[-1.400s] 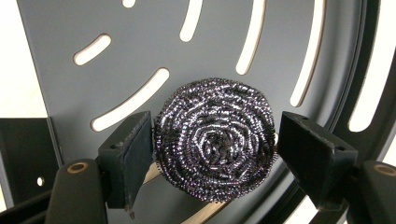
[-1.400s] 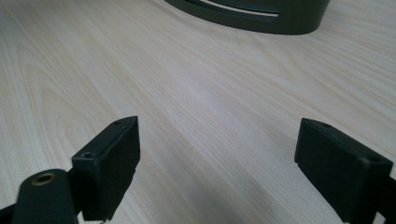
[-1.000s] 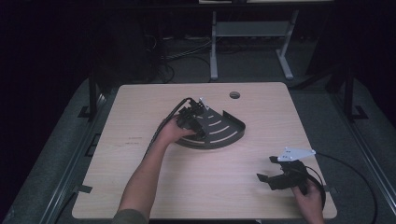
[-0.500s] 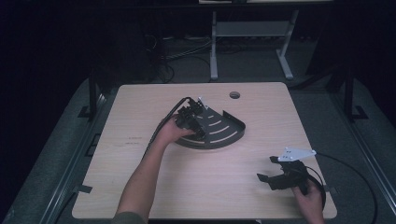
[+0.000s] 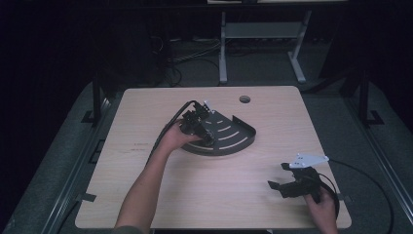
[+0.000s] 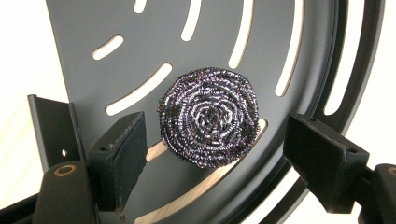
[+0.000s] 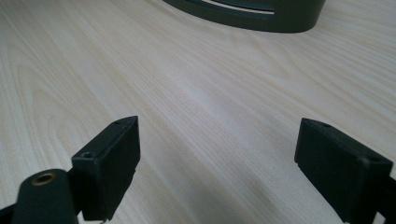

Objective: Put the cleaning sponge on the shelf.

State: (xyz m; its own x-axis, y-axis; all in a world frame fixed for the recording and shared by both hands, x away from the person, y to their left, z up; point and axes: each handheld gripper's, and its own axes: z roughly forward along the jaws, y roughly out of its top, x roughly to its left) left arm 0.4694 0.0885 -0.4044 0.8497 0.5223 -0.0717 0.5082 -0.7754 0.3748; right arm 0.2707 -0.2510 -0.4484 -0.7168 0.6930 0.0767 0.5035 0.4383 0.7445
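Steel wool scourer (image 6: 208, 122) lying on slotted dark tray (image 6: 289, 42), between left claw (image 6: 224, 154) jaws, just opened wide, pads clear of it, right claw (image 7: 219, 163) wide over bare tabletop (image 7: 196, 84).

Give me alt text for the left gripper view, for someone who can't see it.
A round coil of steel wool scourer lies on a dark grey slotted tray, between the open jaws of the left gripper, whose pads stand clear of it on both sides. The jaws have just been opening.
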